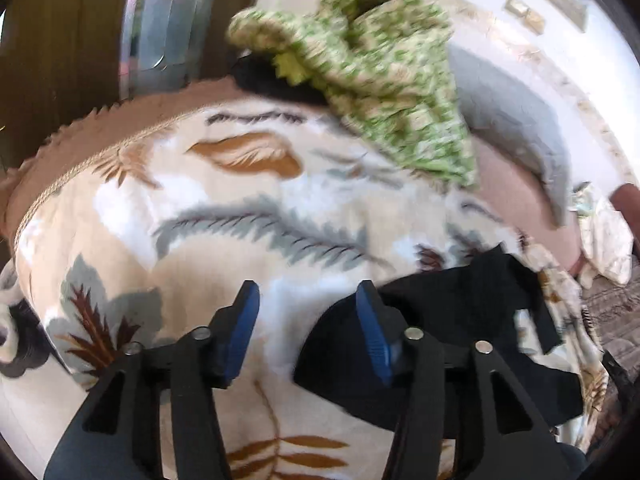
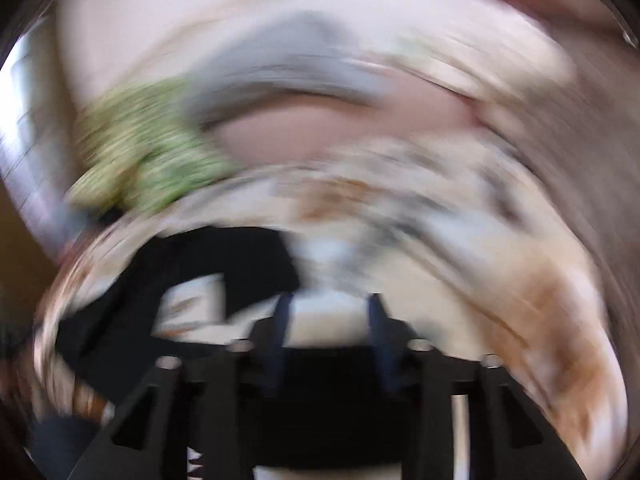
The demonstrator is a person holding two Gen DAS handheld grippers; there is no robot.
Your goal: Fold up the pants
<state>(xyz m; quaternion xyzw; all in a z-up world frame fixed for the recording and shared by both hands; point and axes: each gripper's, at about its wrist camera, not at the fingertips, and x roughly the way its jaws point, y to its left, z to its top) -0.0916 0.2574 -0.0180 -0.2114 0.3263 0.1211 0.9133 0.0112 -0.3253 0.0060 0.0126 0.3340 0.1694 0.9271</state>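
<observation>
Where pants (image 1: 460,320) lie, green cloth (image 1: 384,80) beyond.

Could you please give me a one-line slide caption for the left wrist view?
Open left gripper above a leaf-print blanket, black pants crumpled at its right, green cloth beyond.

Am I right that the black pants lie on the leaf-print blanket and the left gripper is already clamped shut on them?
Not quite. The black pants do lie on the leaf-print blanket, but the left wrist view shows the left gripper open, with blanket showing between its blue fingers.
</observation>
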